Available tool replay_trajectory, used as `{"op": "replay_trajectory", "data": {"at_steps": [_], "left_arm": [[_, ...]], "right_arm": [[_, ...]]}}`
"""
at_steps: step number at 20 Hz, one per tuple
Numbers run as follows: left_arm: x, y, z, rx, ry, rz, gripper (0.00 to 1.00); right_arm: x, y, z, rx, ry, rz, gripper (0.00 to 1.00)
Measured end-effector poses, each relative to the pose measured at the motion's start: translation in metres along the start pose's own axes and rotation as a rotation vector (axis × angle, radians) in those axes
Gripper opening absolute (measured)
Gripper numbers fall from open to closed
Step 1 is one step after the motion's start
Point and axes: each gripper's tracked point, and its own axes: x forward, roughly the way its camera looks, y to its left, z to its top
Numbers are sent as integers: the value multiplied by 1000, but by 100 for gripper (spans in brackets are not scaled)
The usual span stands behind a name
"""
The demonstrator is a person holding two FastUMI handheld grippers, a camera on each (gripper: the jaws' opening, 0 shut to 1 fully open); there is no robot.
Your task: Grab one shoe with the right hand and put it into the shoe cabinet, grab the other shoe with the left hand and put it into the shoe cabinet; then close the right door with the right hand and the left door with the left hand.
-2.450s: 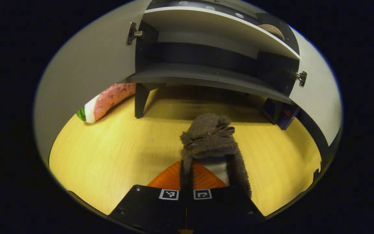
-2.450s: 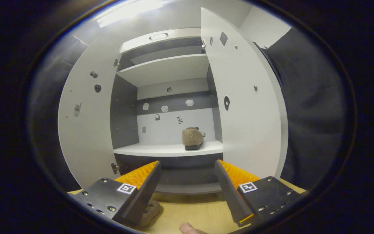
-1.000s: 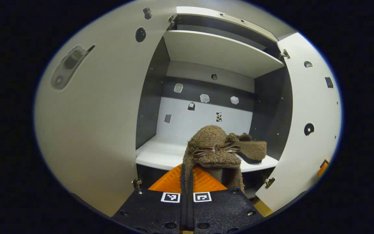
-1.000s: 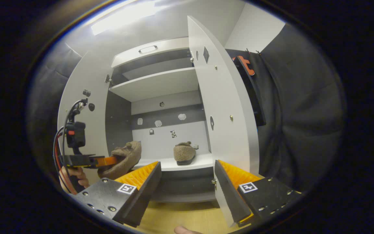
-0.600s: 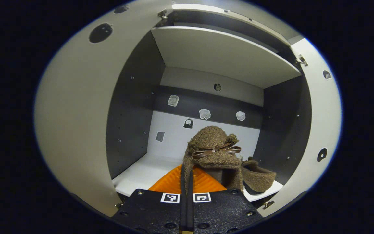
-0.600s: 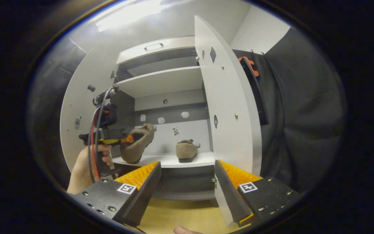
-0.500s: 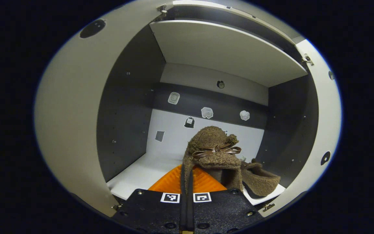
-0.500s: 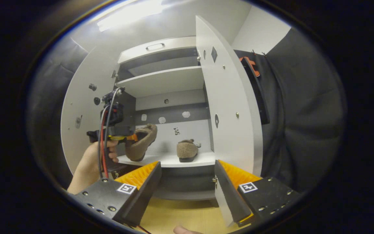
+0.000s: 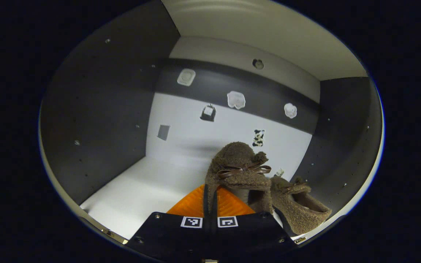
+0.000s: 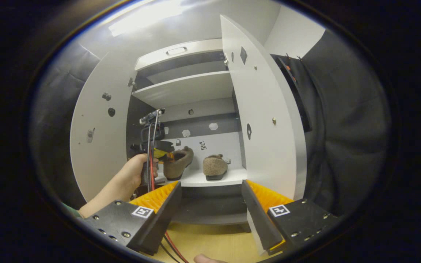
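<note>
My left gripper point(image 9: 210, 197) is shut on the heel rim of a brown fuzzy shoe point(image 9: 238, 170) with a bow, held inside the cabinet just above its white shelf point(image 9: 141, 190). The second brown shoe point(image 9: 298, 208) rests on that shelf to the right, close beside the held one. In the right gripper view, a hand point(image 10: 133, 171) holds the left gripper point(image 10: 168, 156) with its shoe point(image 10: 177, 162) left of the resting shoe point(image 10: 215, 167). My right gripper point(image 10: 210, 193) stands open and holds nothing, out in front of the cabinet. The left door point(image 10: 97, 146) and right door point(image 10: 265, 128) both hang open.
An upper shelf point(image 10: 188, 87) spans the cabinet above the shoes. Small stickers dot the back wall point(image 9: 228, 124). Dark side walls point(image 9: 101, 120) close in on both sides. Yellow wooden floor point(image 10: 210, 237) lies below the cabinet, with cables point(image 10: 170, 244) trailing across it.
The left gripper has carried its shoe forward, past the doors and deep into the cabinet, next to the resting shoe. The right gripper has hardly moved and stays open.
</note>
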Motion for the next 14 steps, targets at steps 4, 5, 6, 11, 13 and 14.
{"op": "replay_trajectory", "data": {"at_steps": [4, 5, 6, 11, 13, 14], "left_arm": [[6, 10, -1, 46, 19, 37, 5], [6, 8, -4, 56, 31, 22, 10], [7, 6, -4, 64, 38, 7, 10], [-4, 6, 10, 126, 10, -1, 42], [-17, 4, 22, 161, -16, 1, 62], [-25, 6, 24, 165, -26, -2, 80]], "right_arm": [[-4, 5, -4, -1, -3, 23, 99], [-5, 6, -4, 10, 0, 26, 99], [-7, 8, -6, 23, 4, 34, 99], [-18, 0, -6, 41, -6, 19, 99], [-24, -1, -9, 42, 2, 20, 99], [-28, -1, -10, 46, 6, 20, 99]]}}
